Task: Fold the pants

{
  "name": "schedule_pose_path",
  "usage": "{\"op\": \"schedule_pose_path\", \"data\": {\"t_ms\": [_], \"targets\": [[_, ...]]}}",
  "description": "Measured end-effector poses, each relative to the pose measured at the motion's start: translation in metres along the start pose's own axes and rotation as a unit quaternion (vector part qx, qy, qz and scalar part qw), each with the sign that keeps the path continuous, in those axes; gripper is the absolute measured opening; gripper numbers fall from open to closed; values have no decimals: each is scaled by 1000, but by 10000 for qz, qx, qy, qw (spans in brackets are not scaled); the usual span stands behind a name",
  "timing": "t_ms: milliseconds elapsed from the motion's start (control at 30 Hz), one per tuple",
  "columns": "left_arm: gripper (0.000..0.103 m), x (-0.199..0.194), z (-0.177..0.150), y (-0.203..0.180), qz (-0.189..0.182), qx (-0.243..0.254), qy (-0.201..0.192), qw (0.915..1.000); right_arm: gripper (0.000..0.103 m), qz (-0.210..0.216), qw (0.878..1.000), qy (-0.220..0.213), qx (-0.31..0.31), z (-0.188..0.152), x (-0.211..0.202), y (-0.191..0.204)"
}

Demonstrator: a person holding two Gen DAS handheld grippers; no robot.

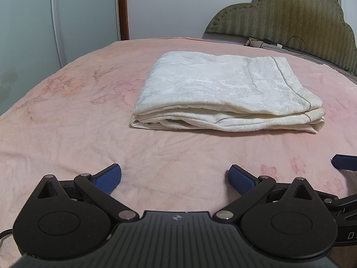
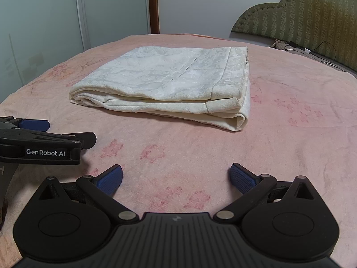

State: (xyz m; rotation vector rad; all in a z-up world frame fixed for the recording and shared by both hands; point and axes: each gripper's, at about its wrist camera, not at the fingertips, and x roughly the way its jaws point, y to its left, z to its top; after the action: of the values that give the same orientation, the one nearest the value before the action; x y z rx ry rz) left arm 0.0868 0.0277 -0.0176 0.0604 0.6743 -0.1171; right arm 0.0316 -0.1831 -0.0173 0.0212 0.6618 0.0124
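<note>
Two grippers, both w/ fingers spread wide, nothing held. Left gripper [image 1: 174, 177] sits low over the bed [image 1: 67, 116], blue pads apart, bare pink sheet between them. Right gripper [image 2: 176, 178] same pose, fingers released, over faded flower print on sheet.

Pants [image 1: 225, 93] cream/white, textured fabric, folded into flat rectangular stack of several layers, lying on bed mid-frame, well apart from both grippers. In left view the stack sits ahead & slightly right; in right view pants [image 2: 169, 82] sit ahead & slightly left, fold edges facing cam, waistband-like hem along right side.

Left gripper body w/ "GenRobot.AI" label shows at left edge of right view, just beside the right one, not touching pants. Right gripper's blue pad tip visible at right edge of left view.

Bkgd: green headboard [image 1: 290, 11] far right, cable [image 1: 294, 42] at its base, wardrobe doors [image 1: 55, 17] left.
</note>
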Motion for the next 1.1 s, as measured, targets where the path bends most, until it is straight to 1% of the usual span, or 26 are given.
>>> {"op": "schedule_pose_path", "data": {"t_ms": [67,133,200,300,433,533,633,733,1100], "targets": [[103,0,0,0,-7,-8,1,10000,103,-54,10000,-5,30,1,0,0],[103,0,0,0,-6,-3,0,10000,103,-198,9996,-81,184,0,2,2],[103,0,0,0,-1,2,0,10000,103,-310,9993,-136,186,-1,2,5],[103,0,0,-1,-5,-6,3,10000,103,-288,9992,-128,232,0,2,6],[103,-1,1,0,-30,-32,0,10000,103,-345,9961,-304,756,6,-3,3],[103,-1,1,-1,-25,-33,2,10000,103,-356,9946,-336,917,11,1,1],[103,-1,1,1,-18,-73,1,10000,103,-478,9951,-295,818,10,10,3],[103,-1,0,1,-14,-83,-4,10000,103,-432,9954,-276,806,10,12,0],[103,0,0,1,33,-85,-3,10000,103,-468,9955,-261,781,11,14,0]]}}
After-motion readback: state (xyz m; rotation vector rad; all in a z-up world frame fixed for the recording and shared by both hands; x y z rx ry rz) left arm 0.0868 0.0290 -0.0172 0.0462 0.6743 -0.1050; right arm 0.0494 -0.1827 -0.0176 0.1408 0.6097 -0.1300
